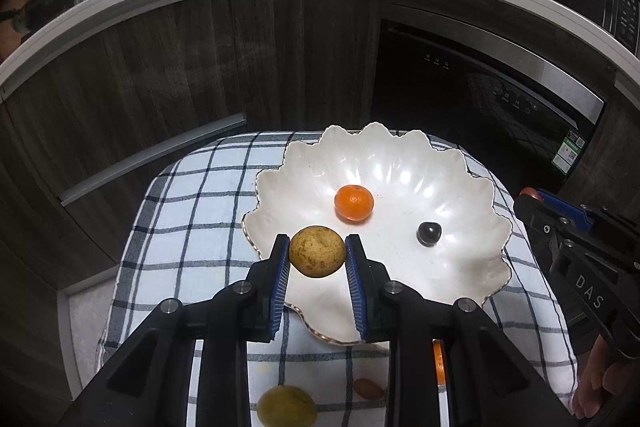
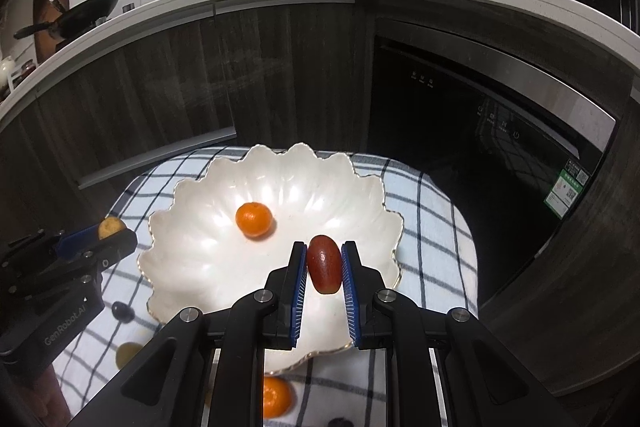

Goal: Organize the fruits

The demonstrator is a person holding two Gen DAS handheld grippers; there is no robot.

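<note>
left wrist view: our left gripper [image 1: 317,251] fingers clamp a speckled yellow fruit [image 1: 317,251] over the scalloped white bowl [image 1: 472,227]; our right gripper [image 2: 324,264] fingers clamp a reddish oval fruit [image 2: 324,263].

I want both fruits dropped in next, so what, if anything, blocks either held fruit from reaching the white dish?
Nothing visible does. The yellow-brown fruit in the left gripper and the red fruit in the right gripper hang near the scalloped dish, away from its orange.
</note>
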